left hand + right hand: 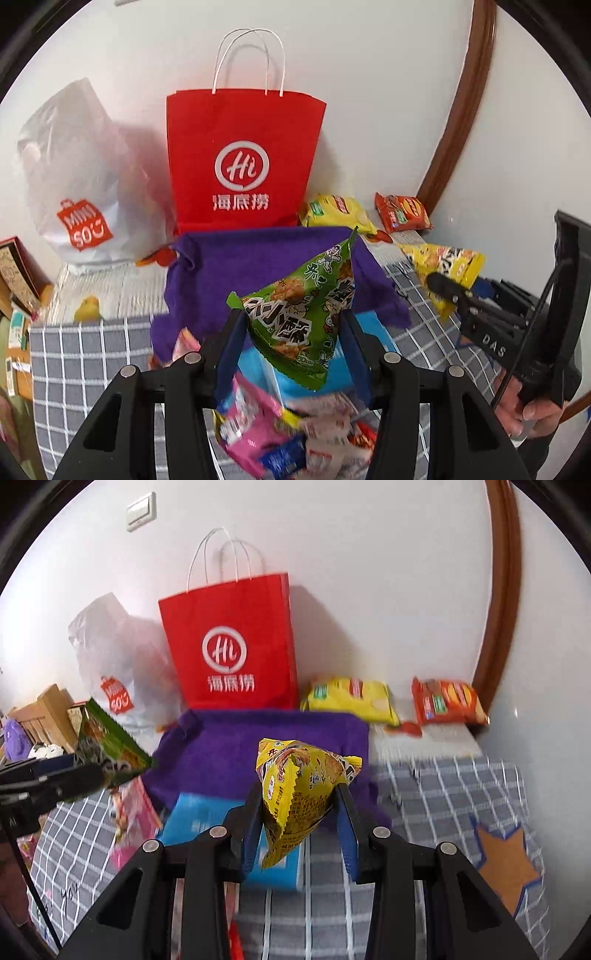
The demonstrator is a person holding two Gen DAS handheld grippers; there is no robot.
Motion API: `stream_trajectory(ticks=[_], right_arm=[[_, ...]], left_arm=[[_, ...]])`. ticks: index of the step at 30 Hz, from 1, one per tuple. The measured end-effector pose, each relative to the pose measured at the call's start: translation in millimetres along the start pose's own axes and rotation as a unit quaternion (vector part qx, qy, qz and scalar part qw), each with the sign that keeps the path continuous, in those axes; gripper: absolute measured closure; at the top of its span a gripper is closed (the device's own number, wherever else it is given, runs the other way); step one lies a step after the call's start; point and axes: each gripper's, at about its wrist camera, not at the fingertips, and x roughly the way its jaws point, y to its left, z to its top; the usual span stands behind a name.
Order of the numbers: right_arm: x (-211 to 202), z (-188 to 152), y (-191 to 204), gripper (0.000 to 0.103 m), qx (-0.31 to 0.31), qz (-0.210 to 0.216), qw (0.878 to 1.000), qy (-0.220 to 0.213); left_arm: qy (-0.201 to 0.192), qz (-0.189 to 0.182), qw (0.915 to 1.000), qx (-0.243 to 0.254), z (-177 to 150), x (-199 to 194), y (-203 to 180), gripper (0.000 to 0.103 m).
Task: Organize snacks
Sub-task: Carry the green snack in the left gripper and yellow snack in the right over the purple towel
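The left claw pinches a green triangular foil snack pouch above the purple cloth; the right claw clamps a yellow triangular pouch likewise; either slick, puffy pouch could squirt free and drop.

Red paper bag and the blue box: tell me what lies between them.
The purple towel lies between the red paper bag and the blue box, as the right wrist view shows.

Both grippers are black plastic frames with round silver screws. The left gripper has blue pads, like the right gripper, whose side reads "DAS"; a thin black cable hangs behind that lettering
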Motion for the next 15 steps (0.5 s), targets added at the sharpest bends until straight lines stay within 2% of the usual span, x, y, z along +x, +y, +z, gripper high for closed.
stream_trajectory(ticks=[6,15], right_arm=[[34.4,37.6,-8.7,0.066,-0.007,-0.004,1.000,-0.007],[93.0,65.8,-21.6,0.066,-0.012,-0.006,1.000,0.008]], left_arm=[[-0.003,0.017,0.9998,0.003,28.5,21.1,8.0,0.054],[0.017,0.033,0.9990,-0.023,53.8,72.5,37.8,0.054]])
